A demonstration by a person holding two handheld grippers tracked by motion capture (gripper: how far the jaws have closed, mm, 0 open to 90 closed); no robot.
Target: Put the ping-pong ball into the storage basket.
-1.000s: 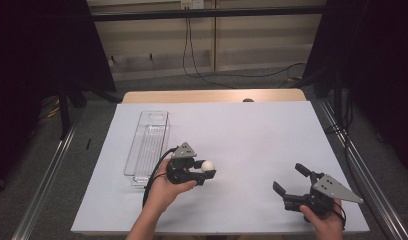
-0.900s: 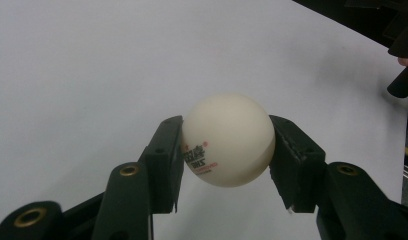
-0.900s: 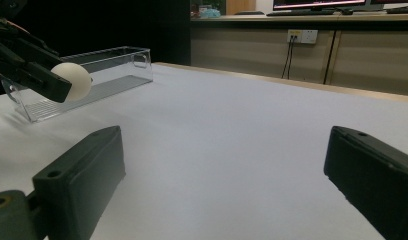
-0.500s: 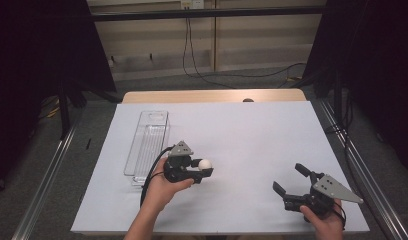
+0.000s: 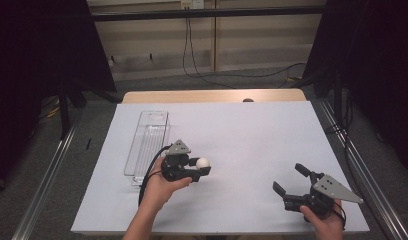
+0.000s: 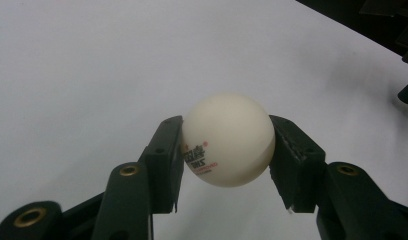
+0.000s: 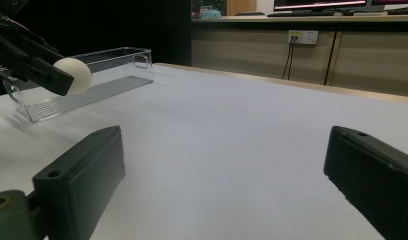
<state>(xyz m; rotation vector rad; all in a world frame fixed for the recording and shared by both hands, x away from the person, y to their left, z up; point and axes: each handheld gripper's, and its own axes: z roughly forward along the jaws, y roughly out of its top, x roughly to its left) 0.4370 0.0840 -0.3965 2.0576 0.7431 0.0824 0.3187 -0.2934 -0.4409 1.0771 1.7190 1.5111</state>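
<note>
A white ping-pong ball (image 6: 227, 139) with red print sits clamped between the two black jaws of my left gripper (image 5: 201, 168), held a little above the white table sheet (image 5: 242, 140). From the high view the ball (image 5: 202, 162) shows just right of the clear plastic tray (image 5: 148, 142). My right gripper (image 5: 290, 180) rests near the front right of the sheet, its jaws spread wide with nothing between them. In the right gripper view the ball (image 7: 74, 75) and the left gripper's jaw (image 7: 34, 67) appear at the far left, in front of the tray (image 7: 87, 80).
The clear tray stands lengthwise on the left half of the sheet and holds nothing that I can see. A wooden table edge (image 5: 212, 96) runs along the back. Metal rails (image 5: 52, 175) flank both sides of the table. Cables hang on the far wall.
</note>
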